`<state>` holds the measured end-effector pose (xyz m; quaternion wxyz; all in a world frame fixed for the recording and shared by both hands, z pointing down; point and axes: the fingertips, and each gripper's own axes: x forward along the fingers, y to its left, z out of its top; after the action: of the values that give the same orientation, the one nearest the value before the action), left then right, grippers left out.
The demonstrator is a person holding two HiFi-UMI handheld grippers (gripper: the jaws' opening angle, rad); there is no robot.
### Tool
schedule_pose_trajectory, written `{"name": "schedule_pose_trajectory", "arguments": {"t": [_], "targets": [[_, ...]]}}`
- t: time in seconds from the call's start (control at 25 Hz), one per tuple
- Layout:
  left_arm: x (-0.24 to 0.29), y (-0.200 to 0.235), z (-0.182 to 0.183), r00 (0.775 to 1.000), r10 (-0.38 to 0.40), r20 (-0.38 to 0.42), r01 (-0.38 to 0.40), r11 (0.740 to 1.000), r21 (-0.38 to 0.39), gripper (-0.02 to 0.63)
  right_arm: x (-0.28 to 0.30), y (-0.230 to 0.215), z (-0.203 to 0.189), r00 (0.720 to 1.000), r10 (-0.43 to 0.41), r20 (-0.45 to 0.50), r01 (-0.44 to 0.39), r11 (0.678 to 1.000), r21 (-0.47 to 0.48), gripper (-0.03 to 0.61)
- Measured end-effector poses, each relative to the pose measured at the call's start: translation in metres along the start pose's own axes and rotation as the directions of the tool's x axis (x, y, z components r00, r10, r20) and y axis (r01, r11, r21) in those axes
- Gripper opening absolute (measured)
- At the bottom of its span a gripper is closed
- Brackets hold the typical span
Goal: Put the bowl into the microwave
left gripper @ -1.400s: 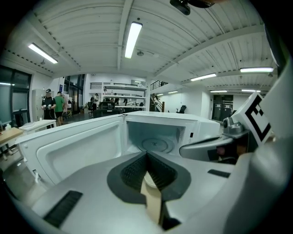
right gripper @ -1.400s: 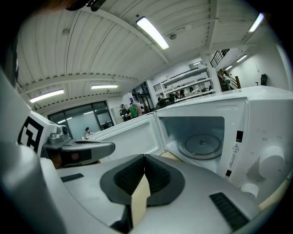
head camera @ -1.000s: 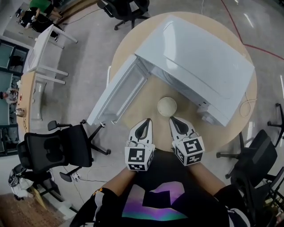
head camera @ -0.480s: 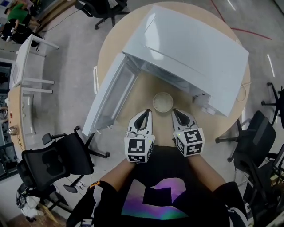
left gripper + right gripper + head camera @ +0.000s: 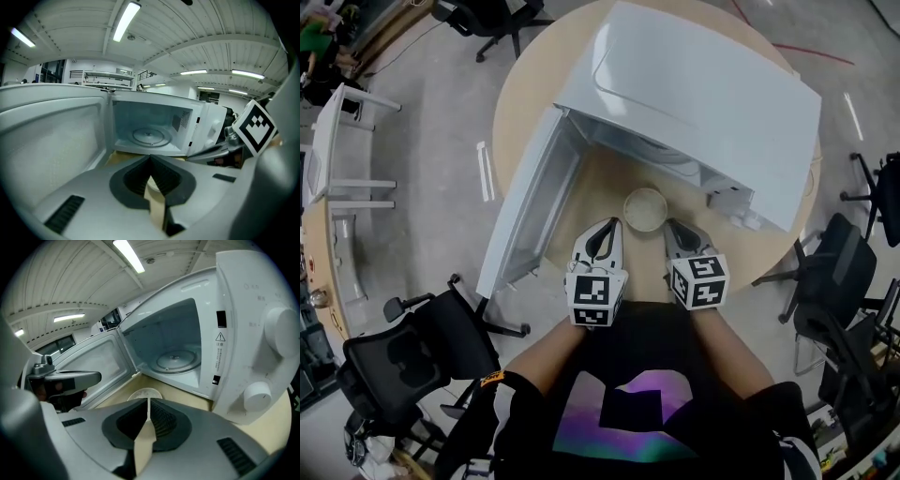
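Bright, even indoor light falls from above. In both gripper views the long ceiling tubes [image 5: 125, 21] burn white and slightly blown out, while the microwave [image 5: 154, 129] cavity reads cool and sharp. In the head view the microwave's white top carries a soft sheen, and pale streaks of glare lie on the floor [image 5: 851, 112]. Shadows are faint and soft-edged. The gripper views bow strongly and have black corners, and their close foreground is blurred.
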<state>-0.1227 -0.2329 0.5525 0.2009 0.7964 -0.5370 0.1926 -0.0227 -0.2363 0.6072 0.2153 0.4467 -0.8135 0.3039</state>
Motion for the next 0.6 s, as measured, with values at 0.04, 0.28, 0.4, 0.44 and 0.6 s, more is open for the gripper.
{"name": "schedule_pose_trajectory", "arguments": {"t": [0.04, 0.28, 0.4, 0.44, 0.6], "targets": [[0.002, 0.002, -0.001, 1.000, -0.003, -0.004, 0.003, 1.000, 0.004, 0.046, 0.002, -0.001, -0.001, 1.000, -0.001, -0.004, 0.001, 1.000, 0.014, 0.017], [0.015, 0.009, -0.004, 1.000, -0.010, -0.013, 0.010, 1.000, 0.026, 0.046, 0.016, -0.012, -0.008, 1.000, -0.017, -0.020, 0.018, 0.996, 0.090, 0.017], [0.021, 0.011, -0.009, 1.000, -0.013, -0.026, 0.014, 1.000, 0.024, 0.046, 0.021, -0.019, -0.010, 1.000, -0.021, -0.020, 0.024, 0.991, 0.131, 0.018], [0.023, 0.012, -0.010, 0.999, -0.015, -0.031, 0.016, 1.000, 0.024, 0.046, 0.023, -0.021, -0.010, 1.000, -0.023, -0.019, 0.026, 0.988, 0.149, 0.017], [0.032, 0.015, -0.015, 0.999, -0.025, -0.049, 0.026, 1.000, 0.016, 0.046, 0.031, -0.029, -0.008, 0.999, -0.037, -0.012, 0.038, 0.977, 0.211, 0.018]]}}
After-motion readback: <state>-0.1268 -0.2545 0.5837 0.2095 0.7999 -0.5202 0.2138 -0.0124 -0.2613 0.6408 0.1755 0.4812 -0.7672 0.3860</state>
